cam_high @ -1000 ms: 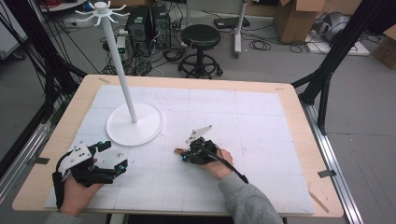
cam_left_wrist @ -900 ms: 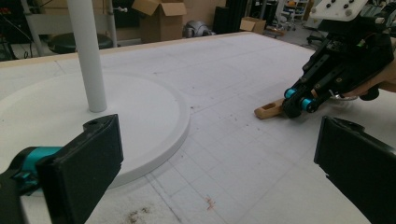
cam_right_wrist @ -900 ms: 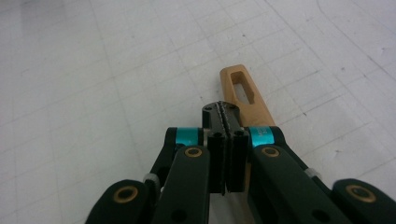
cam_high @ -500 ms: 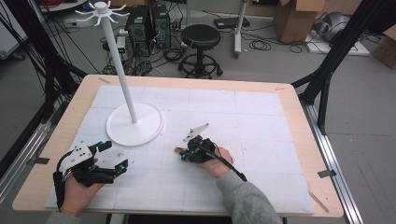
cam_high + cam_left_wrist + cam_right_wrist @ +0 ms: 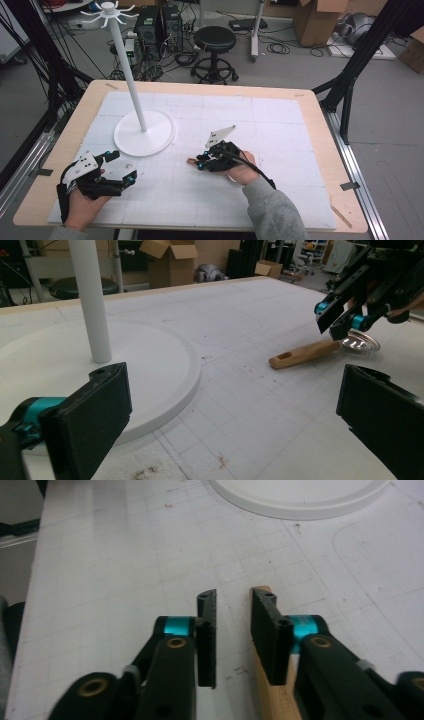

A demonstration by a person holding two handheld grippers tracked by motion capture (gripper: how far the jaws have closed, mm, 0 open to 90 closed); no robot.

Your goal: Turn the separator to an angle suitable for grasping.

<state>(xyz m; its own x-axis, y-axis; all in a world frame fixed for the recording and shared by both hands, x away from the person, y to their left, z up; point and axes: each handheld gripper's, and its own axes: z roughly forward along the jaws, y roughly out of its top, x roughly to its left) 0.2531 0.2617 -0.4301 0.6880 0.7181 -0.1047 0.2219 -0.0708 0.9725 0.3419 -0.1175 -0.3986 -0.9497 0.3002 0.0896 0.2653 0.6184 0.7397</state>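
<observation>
White gridded table (image 5: 280,130) bearing a white stand (image 5: 144,134) on a round base near the left. Resting by the near left edge, left gripper (image 5: 131,176) spread wide with nothing between its jaws. Just above a wooden-handled metal spoon (image 5: 320,347) lying flat mid-table, right gripper (image 5: 234,625), jaws just parted and slightly apart, handle beneath the right one, not pinched.

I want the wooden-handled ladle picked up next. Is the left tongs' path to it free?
Probably yes: the left tongs are open, with bare mat up to the ladle, though the right tongs, jaws just opening, hover above it.
</observation>
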